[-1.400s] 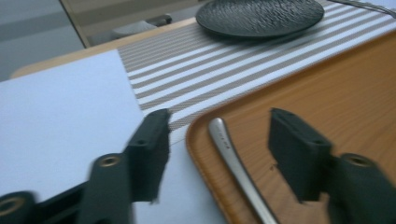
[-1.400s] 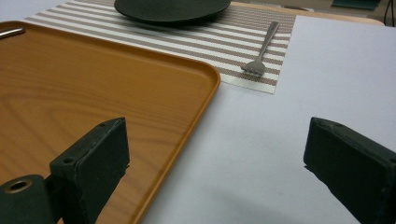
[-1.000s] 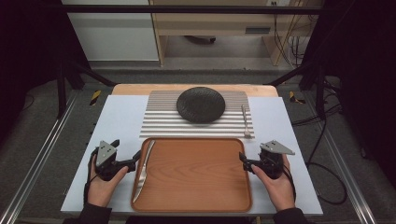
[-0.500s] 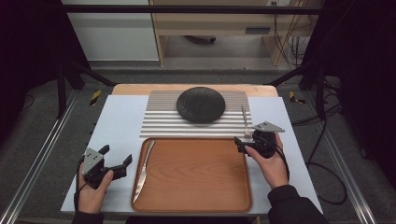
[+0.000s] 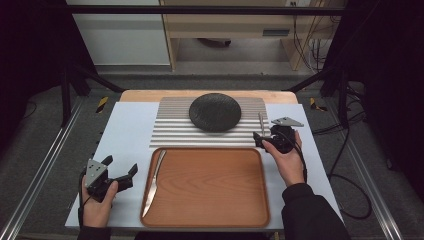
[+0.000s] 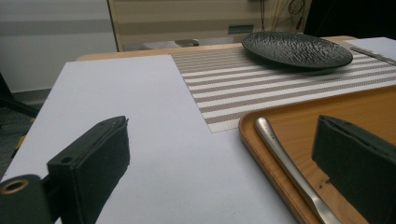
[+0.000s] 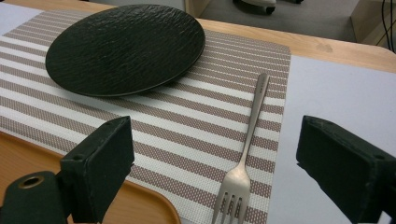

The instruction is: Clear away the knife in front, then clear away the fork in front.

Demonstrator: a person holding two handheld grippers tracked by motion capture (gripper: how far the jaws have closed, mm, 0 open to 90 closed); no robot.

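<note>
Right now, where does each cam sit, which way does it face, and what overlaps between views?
High view: above the person's side, looking forward and down on the table; both forearms, left gripper and right gripper show.
Left gripper view: rides the left gripper, low, looking along its open jaws across the tray edge and the knife.
Right gripper view: rides the right gripper, looking down past its open jaws at the fork on the striped mat.
Shared: all three show the black plate and the mat.

Brushed metal fork (image 7: 243, 154), rough matt black plate (image 7: 125, 46), woven striped placemat (image 7: 196, 140), smooth wooden tray (image 5: 207, 187)
</note>
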